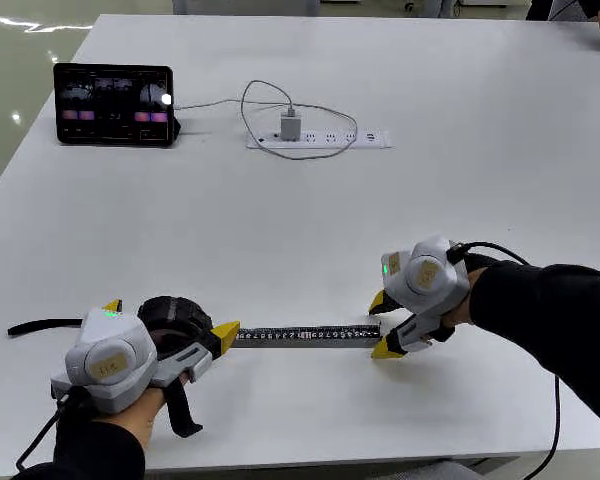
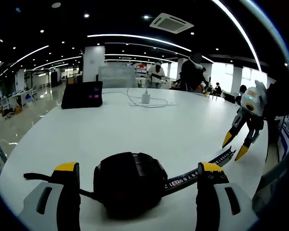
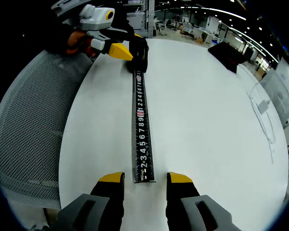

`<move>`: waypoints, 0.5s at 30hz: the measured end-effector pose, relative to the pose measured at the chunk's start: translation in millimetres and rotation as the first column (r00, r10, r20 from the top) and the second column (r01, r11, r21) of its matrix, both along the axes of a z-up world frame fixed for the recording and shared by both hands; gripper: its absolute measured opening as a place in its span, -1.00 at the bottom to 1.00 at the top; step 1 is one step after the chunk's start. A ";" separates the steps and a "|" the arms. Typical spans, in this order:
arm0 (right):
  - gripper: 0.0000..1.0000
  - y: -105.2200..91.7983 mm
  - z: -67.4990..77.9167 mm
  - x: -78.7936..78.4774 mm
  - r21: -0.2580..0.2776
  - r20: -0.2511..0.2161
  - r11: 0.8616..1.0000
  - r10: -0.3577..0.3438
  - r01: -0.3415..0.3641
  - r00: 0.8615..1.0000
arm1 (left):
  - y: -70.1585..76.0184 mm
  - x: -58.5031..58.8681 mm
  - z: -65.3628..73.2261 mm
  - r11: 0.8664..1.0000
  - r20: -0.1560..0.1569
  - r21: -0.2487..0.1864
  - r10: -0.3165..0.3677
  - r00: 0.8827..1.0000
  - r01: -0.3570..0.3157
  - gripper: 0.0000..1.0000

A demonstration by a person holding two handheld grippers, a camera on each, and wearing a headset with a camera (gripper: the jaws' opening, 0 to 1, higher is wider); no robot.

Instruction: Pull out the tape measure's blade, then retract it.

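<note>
On the white table (image 1: pixel 280 230), far left, a dark tablet (image 1: pixel 113 103) stands propped with its screen lit. Nearer, at the left edge, a thin black strap (image 1: pixel 40 325) lies flat and runs towards the tape measure.

The left gripper (image 1: pixel 168 320) is held low at the near left, with its yellow-tipped jaws set wide on either side of the tape measure's black case (image 2: pixel 130 185). In the left gripper view a strip of table shows between the case and each jaw. The gripper straddles the case and has nothing clamped. The case sits on the table, and a second black strap (image 1: pixel 180 408) trails from the gripper's underside towards the near edge.

At the far middle lies a white power strip (image 1: pixel 320 138) with a charger (image 1: pixel 291 125) plugged into it. A pale cable (image 1: pixel 265 100) loops around it and runs left to the tablet.

The blade (image 1: pixel 305 335) is drawn out of the case and lies flat on the table, running right past the left gripper's right-hand jaw in a straight line. It is black with white numerals (in the right gripper view the low numbers are nearest the free end).

The blade's free end (image 3: pixel 144 179) lies between the yellow tips of the right gripper (image 1: pixel 382 325), near right. Those jaws stand apart too, with bare table visible on both sides of the blade end, so they hold nothing. A dark sleeve (image 1: pixel 550 320) reaches in from the right behind the gripper, and a black cable (image 1: pixel 557 420) hangs below it.
</note>
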State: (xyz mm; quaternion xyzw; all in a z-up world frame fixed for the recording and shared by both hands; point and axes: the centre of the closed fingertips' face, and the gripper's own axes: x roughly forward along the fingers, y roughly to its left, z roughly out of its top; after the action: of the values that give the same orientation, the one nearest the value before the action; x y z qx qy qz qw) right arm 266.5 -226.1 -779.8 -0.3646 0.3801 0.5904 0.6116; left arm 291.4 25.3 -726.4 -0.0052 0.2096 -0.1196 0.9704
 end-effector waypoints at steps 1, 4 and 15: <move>-0.42 -1.1 -1.3 -0.1 -0.005 0.000 1.000 0.000 0.000 1.000 | -0.8 0.6 -0.1 1.000 0.004 0.003 -0.004 1.000 0.004 0.98; -0.51 -1.9 -1.3 0.7 -0.004 -0.002 1.000 -0.004 0.004 1.000 | -0.4 1.5 -1.4 1.000 0.003 0.003 -0.002 1.000 0.002 0.98; -0.76 -4.3 -1.7 -0.1 -0.019 0.001 1.000 0.005 -0.005 1.000 | 4.5 5.6 8.9 0.993 0.029 -0.106 0.061 0.998 -0.058 0.97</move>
State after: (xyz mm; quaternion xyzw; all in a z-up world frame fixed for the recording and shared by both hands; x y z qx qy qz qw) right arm 266.3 -230.4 -781.5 -0.3719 0.3845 0.5879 0.6068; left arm 296.9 29.8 -717.4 -0.0606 0.1869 -0.1016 0.9752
